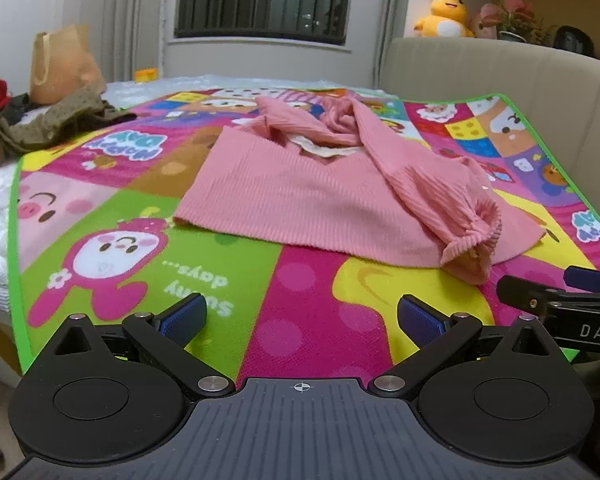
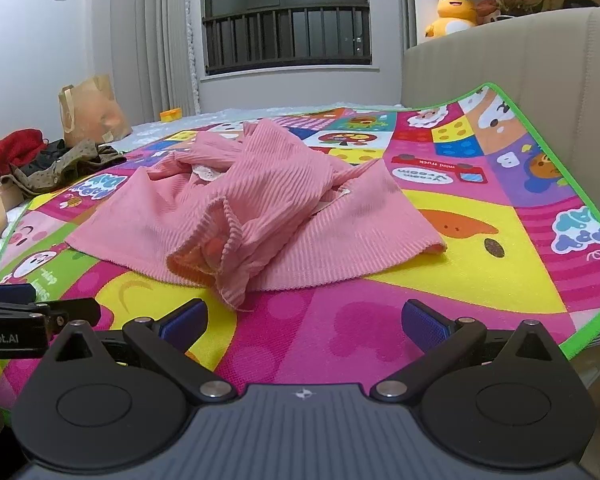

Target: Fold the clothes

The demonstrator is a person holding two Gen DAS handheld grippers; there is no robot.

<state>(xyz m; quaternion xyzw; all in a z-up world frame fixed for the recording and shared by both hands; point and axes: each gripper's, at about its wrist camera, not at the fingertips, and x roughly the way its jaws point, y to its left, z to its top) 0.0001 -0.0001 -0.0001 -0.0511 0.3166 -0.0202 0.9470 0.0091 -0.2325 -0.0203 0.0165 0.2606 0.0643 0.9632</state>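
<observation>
A pink ribbed top [image 1: 284, 200] lies rumpled on the cartoon play mat [image 1: 140, 240], its sleeves thrown across the body and one cuff [image 1: 472, 256] hanging toward the near edge. My left gripper [image 1: 300, 318] hovers open over the mat's near edge, nothing between its blue pads [image 1: 184, 314]. In the right wrist view the same top [image 2: 268, 208] sits just beyond my right gripper [image 2: 304, 320], also open and empty; the cuff [image 2: 220, 264] is closest to it. Each gripper shows at the other view's side: the right one [image 1: 556, 300], the left one [image 2: 40, 316].
A heap of dark and red clothes [image 1: 40, 124] and a brown paper bag [image 1: 64, 64] lie at the mat's far left. A beige padded headboard [image 1: 500, 68] runs along the right. The mat's green border [image 2: 580, 332] marks the bed edge.
</observation>
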